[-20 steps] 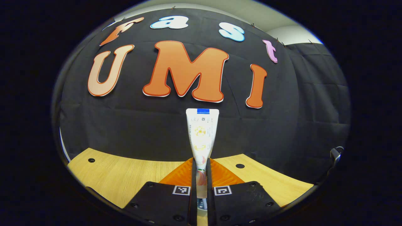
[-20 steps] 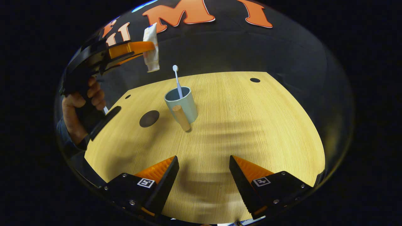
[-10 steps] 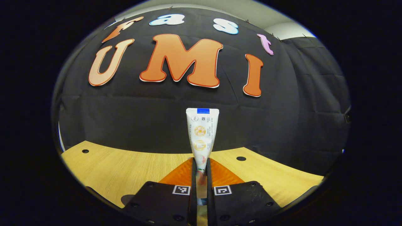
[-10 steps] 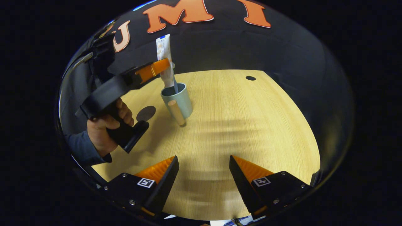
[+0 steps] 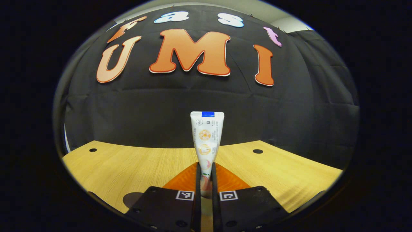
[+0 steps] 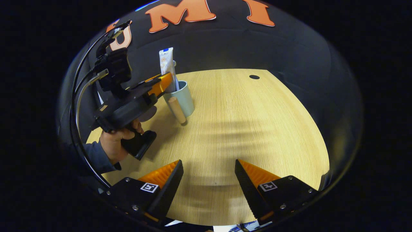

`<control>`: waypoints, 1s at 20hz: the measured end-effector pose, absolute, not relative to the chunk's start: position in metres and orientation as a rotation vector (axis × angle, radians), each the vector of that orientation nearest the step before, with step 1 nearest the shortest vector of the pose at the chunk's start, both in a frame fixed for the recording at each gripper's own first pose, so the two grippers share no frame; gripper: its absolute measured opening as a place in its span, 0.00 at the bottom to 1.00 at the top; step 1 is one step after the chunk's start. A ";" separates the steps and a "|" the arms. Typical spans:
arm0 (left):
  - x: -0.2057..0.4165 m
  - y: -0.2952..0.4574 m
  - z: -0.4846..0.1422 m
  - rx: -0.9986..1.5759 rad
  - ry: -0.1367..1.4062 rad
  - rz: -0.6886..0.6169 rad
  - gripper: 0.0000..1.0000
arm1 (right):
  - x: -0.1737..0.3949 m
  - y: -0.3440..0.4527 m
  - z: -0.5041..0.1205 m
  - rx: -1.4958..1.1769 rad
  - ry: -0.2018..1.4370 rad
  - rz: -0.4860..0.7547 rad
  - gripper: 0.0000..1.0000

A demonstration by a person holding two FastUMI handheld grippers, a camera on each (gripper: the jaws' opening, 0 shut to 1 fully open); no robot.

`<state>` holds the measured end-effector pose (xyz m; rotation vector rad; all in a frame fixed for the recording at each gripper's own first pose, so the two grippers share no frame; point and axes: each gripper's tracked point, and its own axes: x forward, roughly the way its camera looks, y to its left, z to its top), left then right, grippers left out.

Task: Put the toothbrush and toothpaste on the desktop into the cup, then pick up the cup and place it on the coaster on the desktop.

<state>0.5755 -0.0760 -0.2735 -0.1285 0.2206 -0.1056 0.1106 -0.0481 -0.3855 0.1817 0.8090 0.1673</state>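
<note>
wooden desktop (image 6: 257,129) is carrying one cup (image 6: 184,96); left gripper (image 5: 206,180) is clenching one toothpaste tube (image 5: 206,138) upright, crimped end up, lower end in the cup. right gripper (image 6: 209,175) is hovering released.

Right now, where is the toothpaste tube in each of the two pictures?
Left gripper view: the toothpaste tube stands upright in the middle, pinched between the left gripper's fingers, in front of the black cloth wall.
Right gripper view: the toothpaste tube is upper left, held by the left gripper, its lower end in the cup.
Shared landmark: the round hole in the wooden desktop, also in the right gripper view.
</note>
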 end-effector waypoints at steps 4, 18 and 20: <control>0.569 -0.081 -0.279 -0.107 0.276 -0.149 0.29 | 0.122 -0.044 -0.378 0.187 0.789 0.166 0.98; 0.505 -0.015 -0.216 -0.122 0.349 -0.186 0.96 | 0.151 -0.040 -0.353 0.185 0.723 0.174 0.98; 0.498 0.003 -0.203 -0.123 0.350 -0.169 0.96 | 0.160 -0.030 -0.347 0.172 0.713 0.196 0.97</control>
